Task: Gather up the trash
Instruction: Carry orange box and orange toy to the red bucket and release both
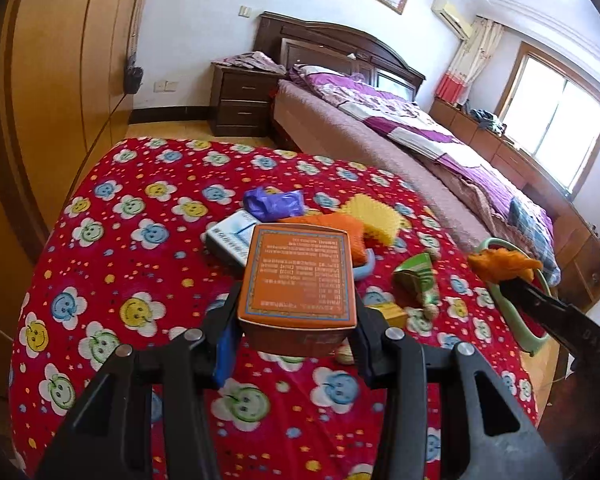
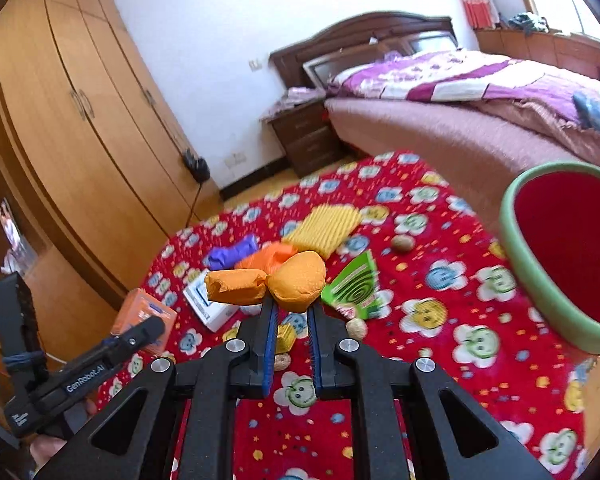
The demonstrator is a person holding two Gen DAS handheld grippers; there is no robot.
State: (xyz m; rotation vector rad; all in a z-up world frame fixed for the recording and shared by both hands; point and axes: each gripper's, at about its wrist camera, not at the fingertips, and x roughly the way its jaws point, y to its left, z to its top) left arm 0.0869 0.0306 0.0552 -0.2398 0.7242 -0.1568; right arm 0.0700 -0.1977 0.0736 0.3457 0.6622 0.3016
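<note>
Red cloth with smiley flowers covers the worktop (image 1: 112,264) beside a bed (image 1: 380,148). My left gripper (image 1: 296,312) clamps an orange box (image 1: 298,272), lifted clear of the cloth. My right gripper (image 2: 292,304) is pinched tight on a crumpled orange wrapper (image 2: 268,286) (held in the air, near the green bin (image 2: 540,300) with its red inside). Loose on the cloth lie a purple wrapper (image 1: 274,202), a yellow corrugated piece (image 2: 324,228) and a green packet (image 2: 354,286).
</note>
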